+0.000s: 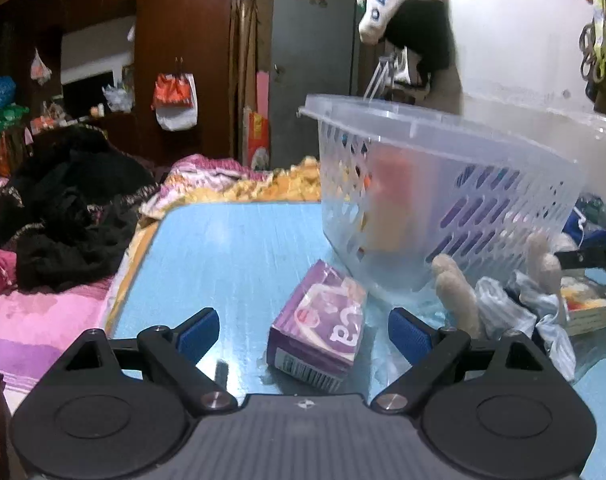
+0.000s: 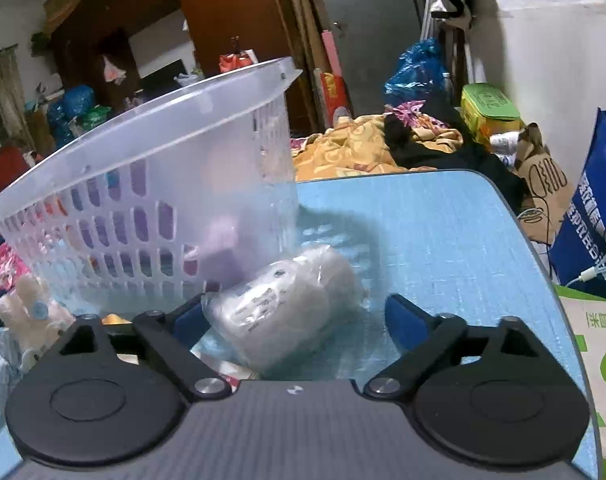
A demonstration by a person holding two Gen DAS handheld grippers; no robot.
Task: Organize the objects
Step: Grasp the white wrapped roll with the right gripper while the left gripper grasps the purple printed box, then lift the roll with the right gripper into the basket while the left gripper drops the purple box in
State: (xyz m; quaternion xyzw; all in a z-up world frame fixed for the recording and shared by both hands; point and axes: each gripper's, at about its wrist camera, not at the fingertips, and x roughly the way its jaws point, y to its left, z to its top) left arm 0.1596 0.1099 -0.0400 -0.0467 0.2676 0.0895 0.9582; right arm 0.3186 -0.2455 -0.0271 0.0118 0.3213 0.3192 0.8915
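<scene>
A clear plastic basket (image 1: pixel 443 184) stands on the blue table (image 1: pixel 231 248) and holds some items seen dimly through its wall. A purple box (image 1: pixel 323 332) lies on the table between the fingers of my open left gripper (image 1: pixel 303 332). In the right wrist view the basket (image 2: pixel 151 192) is at the left. A clear plastic-wrapped roll (image 2: pixel 287 308) lies on the table between the fingers of my open right gripper (image 2: pixel 295 320). Neither gripper is closed on its object.
A beige plush toy (image 1: pixel 459 292), crumpled light-blue plastic (image 1: pixel 519 312) and a book (image 1: pixel 591 308) lie right of the purple box. Bedding and dark clothes (image 1: pixel 63 216) lie left of the table. Bags (image 2: pixel 591 208) stand beyond the table's right edge.
</scene>
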